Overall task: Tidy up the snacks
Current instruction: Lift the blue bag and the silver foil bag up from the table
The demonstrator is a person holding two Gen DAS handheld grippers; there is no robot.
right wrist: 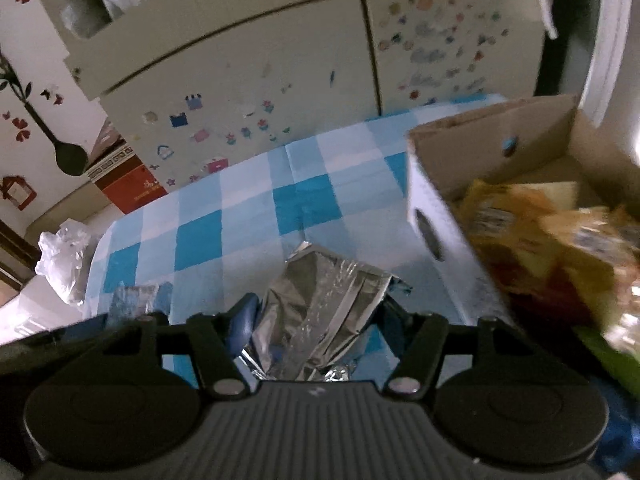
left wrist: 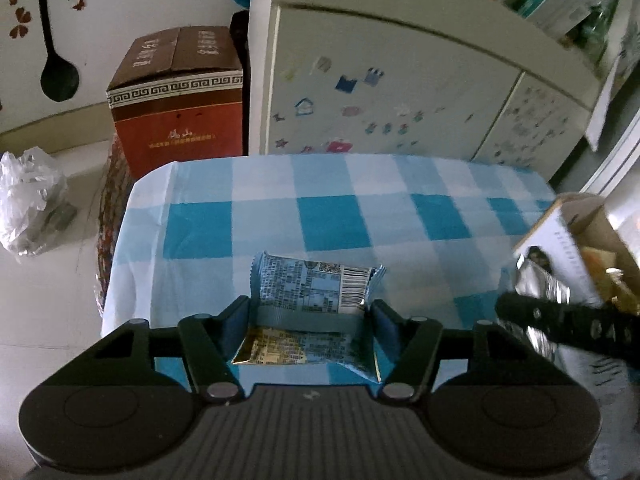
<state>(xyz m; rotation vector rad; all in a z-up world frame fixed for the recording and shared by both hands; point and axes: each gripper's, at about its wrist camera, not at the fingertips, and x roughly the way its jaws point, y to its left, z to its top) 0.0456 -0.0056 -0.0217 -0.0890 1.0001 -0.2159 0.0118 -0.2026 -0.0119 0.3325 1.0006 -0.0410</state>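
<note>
A table draped in a smooth blue-and-white checked cloth (left wrist: pixel 340 216) fills the middle of both views, its far edge running up against a cream cabinet with two flat doors dotted with small coloured stickers (left wrist: pixel 384 92). At about one o'clock on the table, seen from the right wrist, stands an open brown corrugated cardboard box with a white outer wall and an oval handle slot (right wrist: pixel 430 216); crinkly yellow and orange snack bags (right wrist: pixel 532 232) are heaped inside it, blurred. On the floor at ten o'clock from the left wrist sits a closed red-and-brown printed carton with a white key-pattern band (left wrist: pixel 180 96), and farther out at nine o'clock a crumpled clear plastic bag (left wrist: pixel 28 200). The left gripper (left wrist: pixel 308 312) has its jaws drawn in on a flat pale-blue foil snack packet with printed text and a barcode (left wrist: pixel 316 286), both pads pressing its side edges; the packet's long axis runs along the fingers towards twelve o'clock, its crimped end pointing away, printed back face up, just above the cloth near the table's near edge. The right gripper (right wrist: pixel 316 316) is closed on a wrinkled silver foil snack packet (right wrist: pixel 320 300), glossy and creased, its long axis leaning from six towards one o'clock, with the torn-looking far end pointing at the cardboard box just beside it.
</note>
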